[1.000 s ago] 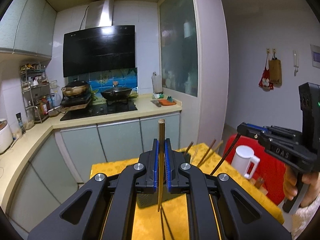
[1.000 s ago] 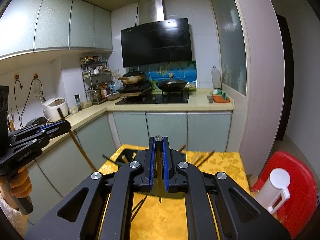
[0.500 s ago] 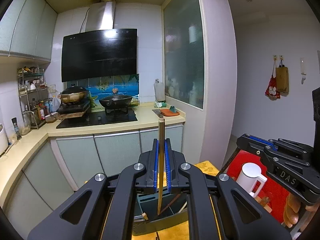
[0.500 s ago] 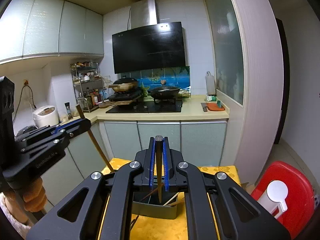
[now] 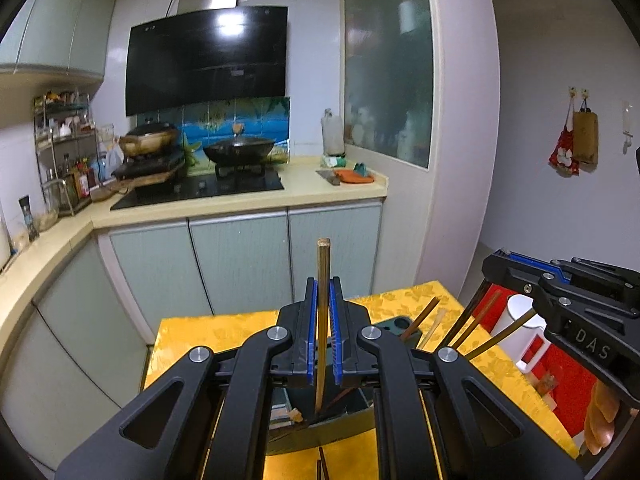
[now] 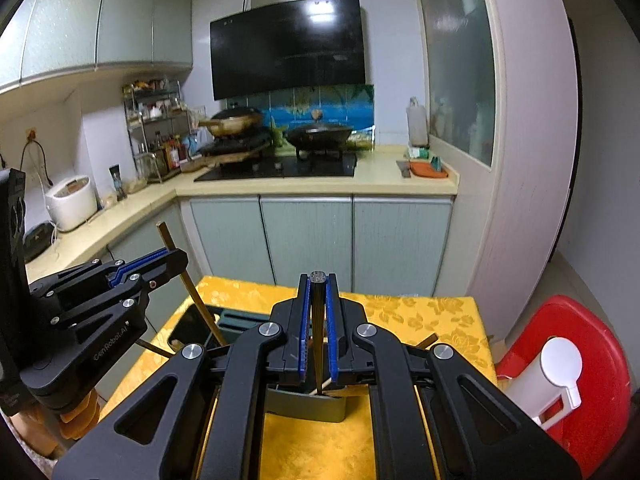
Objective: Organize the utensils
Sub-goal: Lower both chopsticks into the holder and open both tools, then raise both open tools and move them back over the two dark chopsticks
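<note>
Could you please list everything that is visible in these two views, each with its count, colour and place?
Light wooden chopstick: one, tan, upright in left gripper.
Dark chopstick: one, black, upright in right gripper.
Dark grey utensil holder: one, on table, some chopsticks inside.
Yellow patterned tablecloth: one, covering table.
Red plastic stool: one, right of table.
White lidded mug: one, on stool.
Black wok: one, on stove.
Left gripper: black, shut.
Right gripper: black, shut.
</note>
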Tool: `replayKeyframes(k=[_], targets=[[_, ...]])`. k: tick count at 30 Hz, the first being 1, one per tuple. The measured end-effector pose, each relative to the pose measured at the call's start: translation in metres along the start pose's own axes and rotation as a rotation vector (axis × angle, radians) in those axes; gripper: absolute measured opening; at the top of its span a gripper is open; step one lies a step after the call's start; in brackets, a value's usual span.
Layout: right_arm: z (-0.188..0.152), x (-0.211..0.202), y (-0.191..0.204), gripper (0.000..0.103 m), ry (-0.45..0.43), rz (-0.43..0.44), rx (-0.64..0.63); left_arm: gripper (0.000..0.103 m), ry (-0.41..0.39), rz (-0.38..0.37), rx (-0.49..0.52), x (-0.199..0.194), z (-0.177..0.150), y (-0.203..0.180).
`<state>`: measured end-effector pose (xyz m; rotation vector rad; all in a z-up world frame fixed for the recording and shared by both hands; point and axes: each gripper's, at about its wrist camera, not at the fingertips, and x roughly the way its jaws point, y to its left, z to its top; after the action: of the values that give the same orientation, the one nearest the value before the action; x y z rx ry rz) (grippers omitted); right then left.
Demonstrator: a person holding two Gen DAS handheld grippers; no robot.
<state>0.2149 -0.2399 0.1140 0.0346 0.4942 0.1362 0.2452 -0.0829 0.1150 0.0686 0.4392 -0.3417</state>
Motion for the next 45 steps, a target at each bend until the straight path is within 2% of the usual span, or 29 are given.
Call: replayKeyframes(k=[6, 7, 8, 10, 12, 14, 19, 28, 38, 45], targets=[[-0.005, 0.012, 0.004, 0.008, 0.022, 0.0, 0.002, 0.008, 0.011, -0.001, -0.004, 0.001, -0.006, 0.005], [-0.006, 0.013, 0.005, 0.009, 0.025, 0.0, -0.001, 0.018, 0.014, -0.004, -0.007, 0.0, -0.006, 0.006], [-0.005, 0.012, 0.005, 0.011, 0.023, -0.003, -0.001, 0.034, 0.012, -0.009, -0.013, -0.002, -0.006, 0.008], [-0.005, 0.011, 0.004, 0.015, 0.018, -0.006, -0.001, 0.051, -0.003, -0.008, -0.028, -0.008, -0.005, 0.01], [-0.004, 0.008, 0.004, 0.027, 0.006, -0.01, 0.004, 0.057, -0.006, -0.017, -0.039, -0.012, -0.004, 0.013], [-0.003, 0.003, 0.004, 0.033, -0.007, -0.014, 0.007, 0.066, -0.008, -0.024, -0.055, -0.017, -0.005, 0.017], [-0.004, -0.009, 0.004, 0.045, -0.036, -0.03, 0.001, 0.076, -0.02, -0.021, -0.06, -0.031, -0.01, 0.021], [-0.018, -0.032, 0.001, 0.046, -0.065, -0.051, -0.018, 0.08, -0.016, -0.005, -0.03, -0.055, -0.035, 0.023], [-0.055, -0.051, 0.007, 0.049, -0.076, -0.089, -0.049, 0.08, 0.007, 0.018, 0.011, -0.077, -0.079, 0.019], [-0.08, -0.061, 0.017, 0.049, -0.074, -0.098, -0.063, 0.08, 0.028, 0.025, -0.009, -0.09, -0.1, 0.02]])
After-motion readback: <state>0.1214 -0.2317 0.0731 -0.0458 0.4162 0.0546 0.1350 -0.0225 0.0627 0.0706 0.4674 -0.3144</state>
